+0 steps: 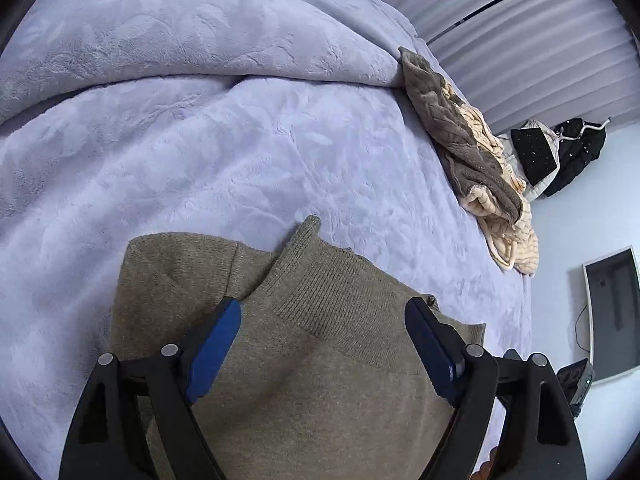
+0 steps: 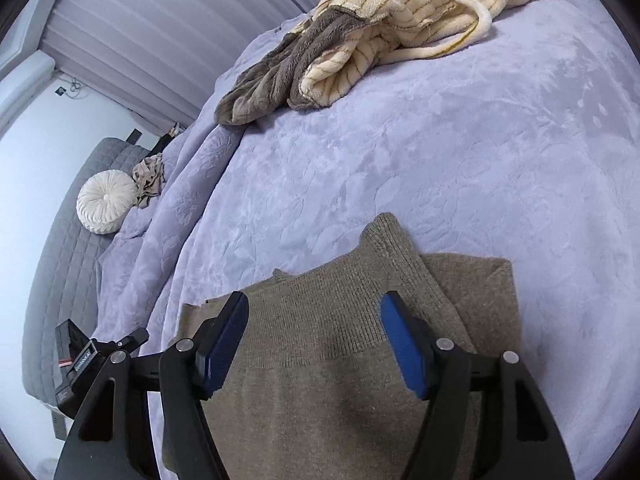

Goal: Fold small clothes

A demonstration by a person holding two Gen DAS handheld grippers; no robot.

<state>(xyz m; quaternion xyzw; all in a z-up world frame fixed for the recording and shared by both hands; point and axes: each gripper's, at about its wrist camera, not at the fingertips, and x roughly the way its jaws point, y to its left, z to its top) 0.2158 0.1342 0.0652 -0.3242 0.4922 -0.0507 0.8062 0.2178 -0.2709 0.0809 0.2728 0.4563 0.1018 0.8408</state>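
the sweater point(image 1: 304, 352), an olive-brown knit, lies folded on the near part of the blanket point(image 1: 208, 152), ribbed band across it and one ribbed corner poking out toward the far side. its long axis runs near to far under both cameras. the left gripper point(image 1: 323, 320) hangs over it with jaws spread wide, grasping nothing; the right gripper point(image 2: 314, 314) is likewise released above the same knit, fingers point(image 2: 402, 344) apart. the blanket, pale lilac plush with an embossed leaf pattern, covers the whole bed and bunches into a fold at the far left. a robe point(image 2: 384, 28), cream striped with a grey-brown lining, lies crumpled near the far edge, well apart from the sweater. beyond hang pleated curtains point(image 1: 520, 28). a round pillow point(image 2: 105, 208) rests on a grey quilted headboard point(image 2: 64, 256) at left.
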